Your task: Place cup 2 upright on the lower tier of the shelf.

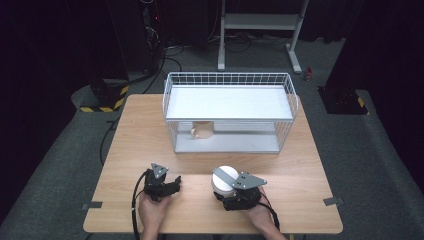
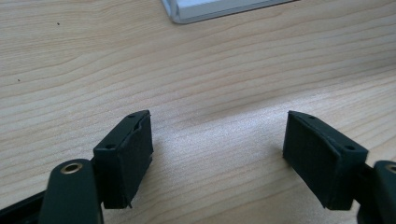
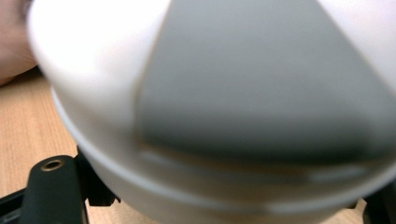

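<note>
A white round bowl (image 1: 223,177) with a grey patch sits low over the near middle of the wooden table (image 1: 140,135). My right gripper (image 1: 231,192) is shut on it from the near side. In the right gripper view the bowl (image 3: 93,70) is blurred and very close, and it hides the jaws. My left gripper (image 1: 172,184) rests to the left of the bowl, apart from it. Its jaws (image 2: 217,140) stand wide open over bare wood with nothing between them.
A white two-level wire rack (image 1: 228,75) stands at the far middle of the table, with a beige mug (image 1: 202,130) on its lower shelf. A corner of the rack's base (image 2: 224,9) shows ahead of the left gripper. Dark floor and cables lie beyond the table.
</note>
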A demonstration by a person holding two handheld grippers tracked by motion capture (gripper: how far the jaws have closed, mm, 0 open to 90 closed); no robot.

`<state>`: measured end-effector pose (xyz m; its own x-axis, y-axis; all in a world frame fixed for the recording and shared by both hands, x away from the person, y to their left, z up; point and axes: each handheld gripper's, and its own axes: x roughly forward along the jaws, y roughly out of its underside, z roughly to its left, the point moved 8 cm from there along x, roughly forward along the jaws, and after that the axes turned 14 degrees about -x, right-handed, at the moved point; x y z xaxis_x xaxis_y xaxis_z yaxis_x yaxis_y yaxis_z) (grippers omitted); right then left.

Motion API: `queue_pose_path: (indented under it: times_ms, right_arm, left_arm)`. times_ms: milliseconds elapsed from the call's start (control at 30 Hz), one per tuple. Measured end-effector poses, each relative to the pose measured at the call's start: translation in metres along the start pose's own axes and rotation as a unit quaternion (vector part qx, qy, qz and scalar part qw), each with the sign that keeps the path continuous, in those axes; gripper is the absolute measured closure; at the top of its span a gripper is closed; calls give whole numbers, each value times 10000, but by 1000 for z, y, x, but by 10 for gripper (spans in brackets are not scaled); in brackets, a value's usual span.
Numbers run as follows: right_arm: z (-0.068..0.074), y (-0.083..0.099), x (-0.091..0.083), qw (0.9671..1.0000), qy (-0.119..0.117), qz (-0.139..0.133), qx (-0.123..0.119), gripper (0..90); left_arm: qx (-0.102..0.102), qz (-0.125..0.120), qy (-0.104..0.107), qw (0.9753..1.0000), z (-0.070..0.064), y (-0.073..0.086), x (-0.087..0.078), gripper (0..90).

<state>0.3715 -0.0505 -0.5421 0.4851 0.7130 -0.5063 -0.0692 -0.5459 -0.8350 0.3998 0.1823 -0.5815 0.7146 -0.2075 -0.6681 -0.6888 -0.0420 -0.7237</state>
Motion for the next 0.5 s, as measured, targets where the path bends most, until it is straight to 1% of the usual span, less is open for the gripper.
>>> queue_pose_path:
  times_ms: [67,167,233,367,433,500]
  right_arm:
    - [-3,0,-1,10000,8,2,73,189]
    - [-8,-1,-3,10000,66,-4,44,189]
    - [-11,-1,-3,9999,91,-10,109,189]
    - [-17,1,-3,9997,160,21,162,189]
    - [-19,2,-4,9996,162,21,235,189]
    - [-21,2,-5,9996,186,23,210,189]
  left_arm:
    - [19,15,-1,10000,0,0,0,241]
    - [16,16,-1,10000,0,0,0,241]
    - [18,16,-2,10000,0,0,0,242]
    - [18,16,1,10000,0,0,0,241]
    - [18,16,1,10000,0,0,0,241]
    - [18,17,2,10000,0,0,0,241]
